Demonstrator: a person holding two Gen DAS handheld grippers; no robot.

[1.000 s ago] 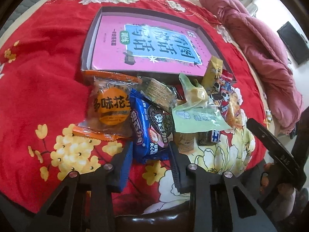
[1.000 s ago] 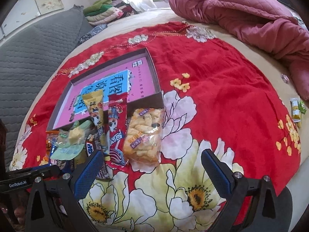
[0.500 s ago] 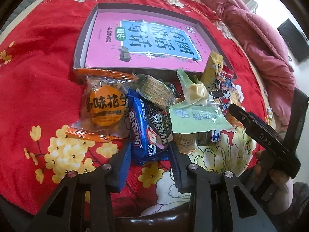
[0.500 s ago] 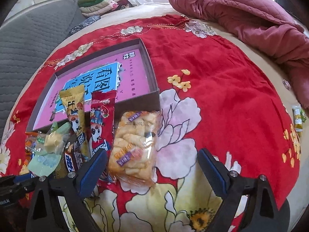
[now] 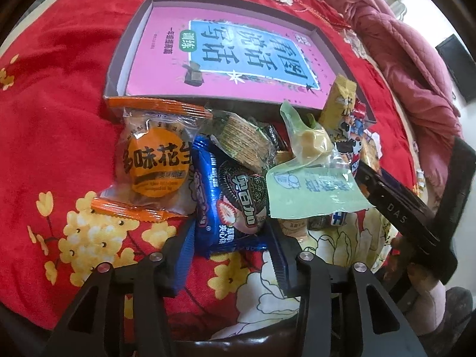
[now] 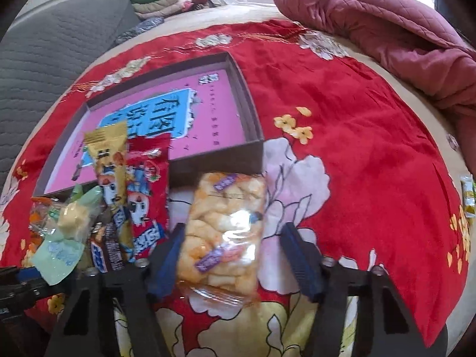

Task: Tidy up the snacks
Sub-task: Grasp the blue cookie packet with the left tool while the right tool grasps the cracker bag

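A pile of snacks lies on the red floral cloth in front of a shallow dark box (image 5: 114, 68) with a pink book in it. My left gripper (image 5: 230, 248) is open, its fingers either side of the near end of a blue Oreo packet (image 5: 229, 196). Beside the packet lie an orange peanut packet (image 5: 154, 163) and a green pouch (image 5: 309, 187). My right gripper (image 6: 235, 254) is open, its fingers either side of a clear bag of puffed rice snacks (image 6: 226, 226). The box also shows in the right wrist view (image 6: 251, 113).
A red milk-candy packet (image 6: 147, 196) and a yellow packet (image 6: 111, 160) lean on the box's near wall. A crumpled maroon quilt (image 6: 386, 26) lies at the far right. A small yellow-green packet (image 6: 467, 196) lies near the cloth's right edge.
My right gripper has moved forward and left and narrowed, so the puffed snack bag now lies between its fingers. My left gripper has crept forward around the Oreo packet.
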